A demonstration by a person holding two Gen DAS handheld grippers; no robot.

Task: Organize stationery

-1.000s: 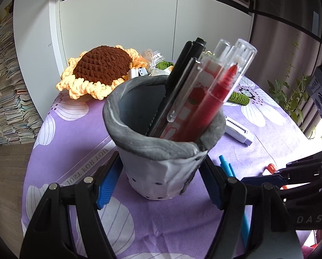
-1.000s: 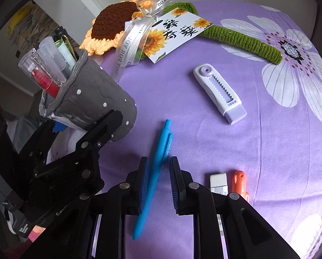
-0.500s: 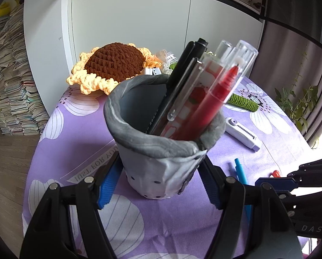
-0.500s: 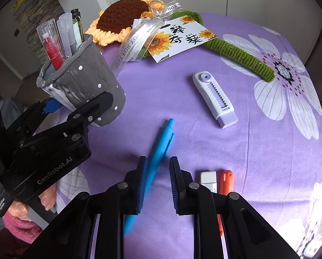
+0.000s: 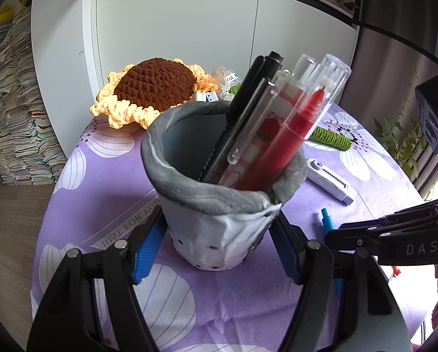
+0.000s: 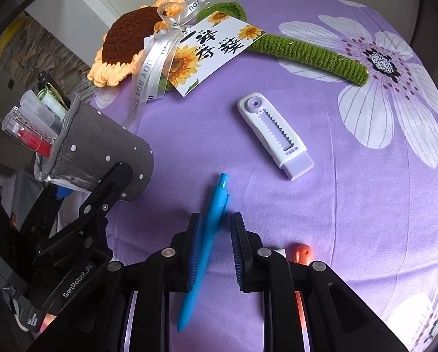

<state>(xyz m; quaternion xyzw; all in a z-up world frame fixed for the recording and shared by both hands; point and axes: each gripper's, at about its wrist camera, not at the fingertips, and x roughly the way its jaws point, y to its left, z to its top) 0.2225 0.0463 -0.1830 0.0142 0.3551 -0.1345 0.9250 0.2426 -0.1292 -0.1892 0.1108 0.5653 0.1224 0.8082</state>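
Our right gripper (image 6: 216, 231) is open a little, with the blue pen (image 6: 207, 237) lying between its fingers, pointing away. Our left gripper (image 5: 216, 246) hugs the grey pen cup (image 5: 219, 205), just left of the pen.

Right hand-held gripper (image 6: 216, 239) low over purple floral table (image 6: 351, 190), jaws parted around blue pen (image 6: 208, 234), left pad touching or nearly touching it, right pad apart. Left hand-held gripper (image 6: 113, 182) clamps grey dotted pen cup (image 6: 101, 149), tilted, pens inside. White-lilac eraser case (image 6: 274, 138) beyond pen. Crochet sunflower (image 6: 125, 44) far left with card (image 6: 213, 50).
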